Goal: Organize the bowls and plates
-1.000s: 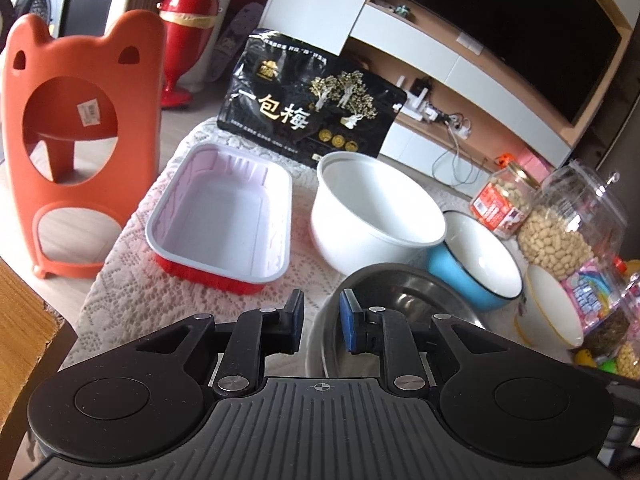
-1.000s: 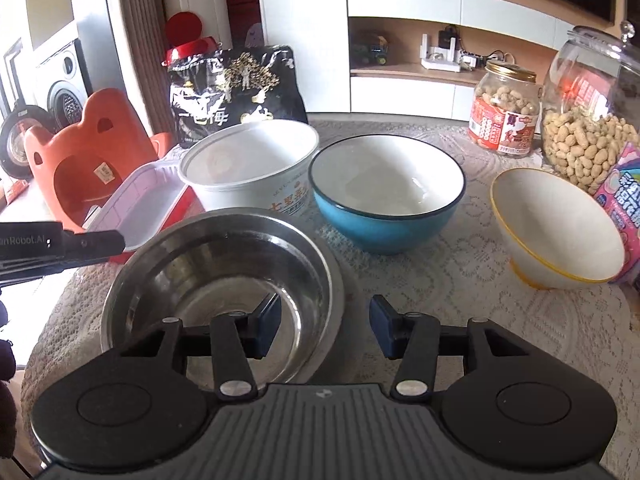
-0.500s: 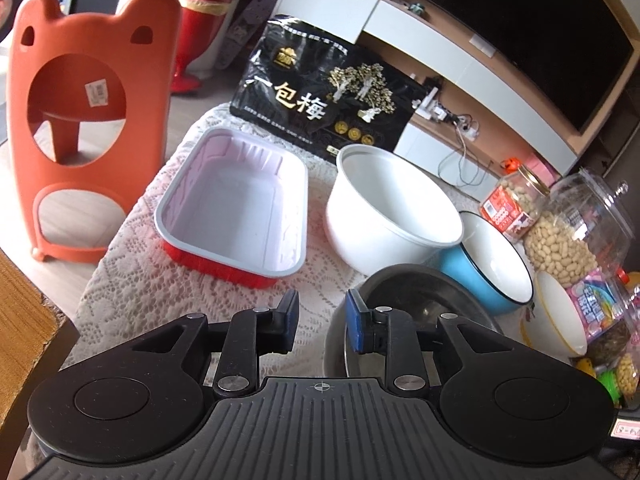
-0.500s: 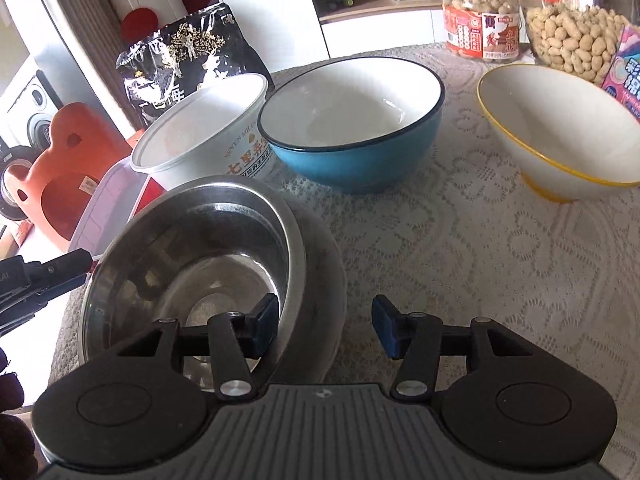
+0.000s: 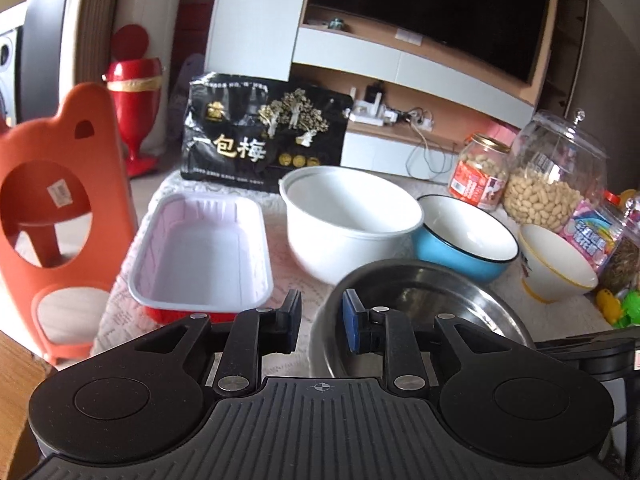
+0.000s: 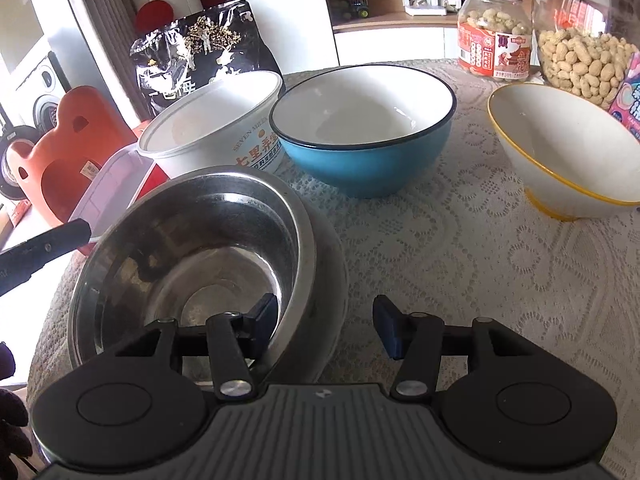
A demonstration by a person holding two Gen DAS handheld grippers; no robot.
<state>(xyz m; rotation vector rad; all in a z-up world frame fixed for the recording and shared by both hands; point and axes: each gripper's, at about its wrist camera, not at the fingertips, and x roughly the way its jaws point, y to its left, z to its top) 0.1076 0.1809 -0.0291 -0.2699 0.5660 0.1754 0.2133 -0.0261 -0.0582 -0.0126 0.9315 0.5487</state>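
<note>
Right wrist view: our right hand-held gripper (image 6: 325,326) straddles the near rim of the steel bowl (image 6: 192,256), one finger inside, one outside, pads not pressing yet, so released. That bowl sits at the near left corner of the worktop (image 6: 460,248), and looks nested in a second steel bowl or on a wide steel plate; we cannot tell which. Left hand-held gripper (image 5: 319,319) hovers at the bowl's left rim, jaws closing, nothing between them that we can make out.

Handling, our read: steel is light, stiff, not fragile, but the thin polished rim is slippery. Pinch wall and rim squarely and lift level, or it may swivel in the pads. If nested, the lower piece may lift with it or clatter.

Behind, in a row: white tub (image 6: 216,120), light thin plastic, flexes if squeezed. Blue bowl (image 6: 364,136) and yellow-rimmed bowl (image 6: 568,152) look ceramic or enamel: heavier, chippable, so set them down softly when stacking.
</note>
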